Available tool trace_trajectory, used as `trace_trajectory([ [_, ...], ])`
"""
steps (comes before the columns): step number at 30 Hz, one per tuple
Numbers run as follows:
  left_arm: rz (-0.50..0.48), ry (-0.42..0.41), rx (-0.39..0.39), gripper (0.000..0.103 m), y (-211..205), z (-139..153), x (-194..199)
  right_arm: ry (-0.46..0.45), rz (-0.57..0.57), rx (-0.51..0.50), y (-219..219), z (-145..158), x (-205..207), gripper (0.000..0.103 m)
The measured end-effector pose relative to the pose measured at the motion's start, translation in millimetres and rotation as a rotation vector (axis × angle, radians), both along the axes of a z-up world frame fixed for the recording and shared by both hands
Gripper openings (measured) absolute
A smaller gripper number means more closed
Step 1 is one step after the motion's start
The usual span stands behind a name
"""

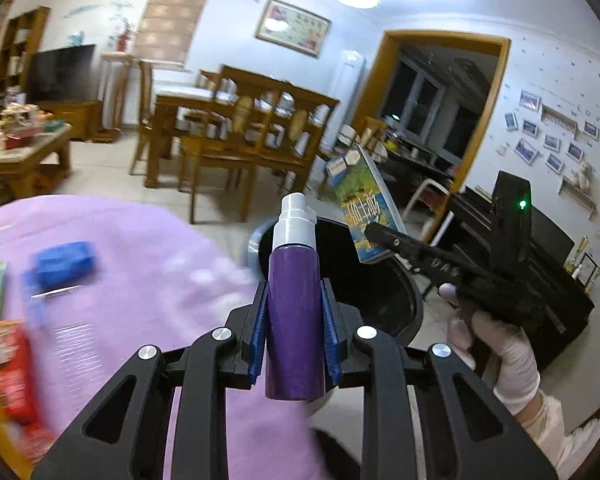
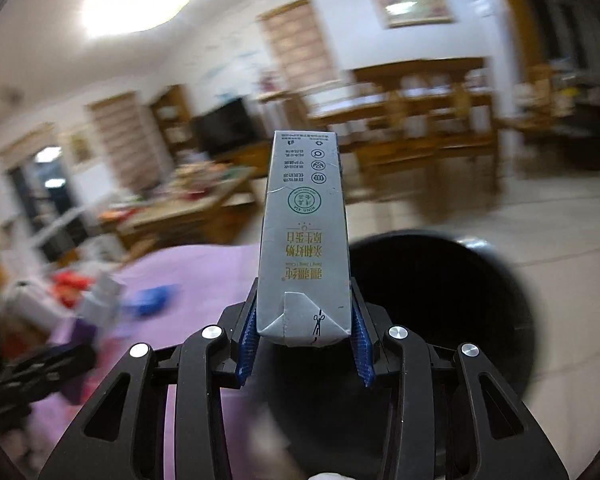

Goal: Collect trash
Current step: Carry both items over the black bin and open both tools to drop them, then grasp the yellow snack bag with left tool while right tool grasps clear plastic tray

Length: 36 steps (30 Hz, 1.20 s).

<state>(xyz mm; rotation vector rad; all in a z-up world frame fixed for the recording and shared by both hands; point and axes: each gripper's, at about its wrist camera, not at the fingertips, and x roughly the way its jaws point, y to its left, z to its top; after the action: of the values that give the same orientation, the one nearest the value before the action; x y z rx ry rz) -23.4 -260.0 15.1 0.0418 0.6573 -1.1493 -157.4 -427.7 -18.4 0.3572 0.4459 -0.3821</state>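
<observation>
My left gripper (image 1: 294, 300) is shut on a purple spray bottle (image 1: 294, 320) with a white cap, held upright at the near rim of a black trash bin (image 1: 380, 292). My right gripper (image 2: 304, 316) is shut on a grey milk carton (image 2: 304, 240), held upright at the bin's (image 2: 440, 300) left rim. In the left wrist view the carton (image 1: 362, 204) and the right gripper (image 1: 384, 236) hang over the bin's far side, held by a gloved hand.
A table with a purple cloth (image 1: 140, 264) lies left of the bin, with a blue object (image 1: 62, 264), a red packet (image 1: 8, 364) and a green packet on it. Wooden dining table and chairs (image 1: 240, 128) stand beyond. A dark piano (image 1: 540, 264) is at right.
</observation>
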Motion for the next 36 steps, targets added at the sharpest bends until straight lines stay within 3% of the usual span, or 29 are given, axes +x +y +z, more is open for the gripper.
trace_trajectory([
  [6,-0.062,0.008,0.098,0.025,-94.8,-20.7,4.0,0.106,-0.120,-0.016,-53.9,-30.2,-24.9,0.039],
  [10,-0.068,0.000,0.184,0.025,-133.7,-39.8,-1.9,0.143,-0.129,0.050,-82.5,-58.5,-32.0,0.039],
  [18,-0.072,-0.041,0.306,0.025,-155.5,-64.5,-8.5,0.177,-0.105,0.073,-83.8,-67.8,6.9,0.040],
  [26,-0.050,-0.082,0.334,0.028,-152.4,-68.8,-18.0,0.177,-0.090,0.079,-97.0,-57.9,26.9,0.040],
  [28,-0.044,-0.075,0.337,0.034,-150.1,-69.7,-17.8,0.173,-0.092,0.087,-97.3,-58.2,25.1,0.041],
  [30,-0.031,-0.075,0.325,0.062,-147.8,-67.2,-19.1,0.168,-0.096,0.098,-99.8,-58.3,23.8,0.042],
  [31,-0.013,-0.088,0.303,0.070,-143.4,-62.5,-19.9,0.165,-0.096,0.104,-102.2,-58.2,23.9,0.044],
  [32,-0.002,-0.096,0.290,0.082,-139.8,-59.5,-19.5,0.157,-0.094,0.113,-102.0,-57.9,22.9,0.051],
  [36,0.022,-0.123,0.239,0.091,-120.1,-42.3,-24.4,0.109,-0.103,0.140,-102.6,-50.4,18.3,0.072],
])
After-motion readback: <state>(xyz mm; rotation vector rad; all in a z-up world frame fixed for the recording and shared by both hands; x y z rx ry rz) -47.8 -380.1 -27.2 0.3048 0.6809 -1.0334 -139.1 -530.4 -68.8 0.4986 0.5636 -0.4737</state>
